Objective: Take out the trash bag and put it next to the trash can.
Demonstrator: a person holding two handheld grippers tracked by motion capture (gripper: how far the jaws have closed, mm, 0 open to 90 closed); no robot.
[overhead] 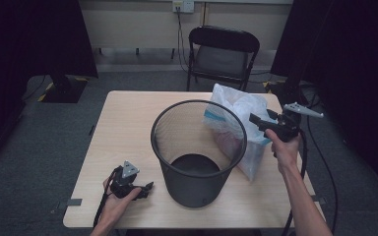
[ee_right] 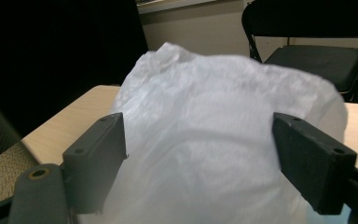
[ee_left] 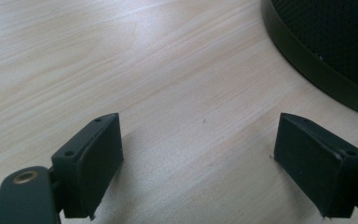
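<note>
A black mesh bin [overhead: 197,152] stands upright near the middle of the light wooden table [overhead: 128,123], and a crumpled white plastic bag [overhead: 238,123] sits just beside it on the person's right, pressed against the bin's rim. The left tool [overhead: 147,187] rests low at the table's near left edge in the person's left hand [overhead: 115,201] — jaws spread wide over bare wood, nothing between them, the bin's base close by. The right tool [overhead: 254,118] is held raised beside the bag, its jaws released and wide — the bag's white plastic lies between them in the right gripper view, though contact cannot be confirmed; a black folding chair [overhead: 224,54] stands beyond the table.
</note>
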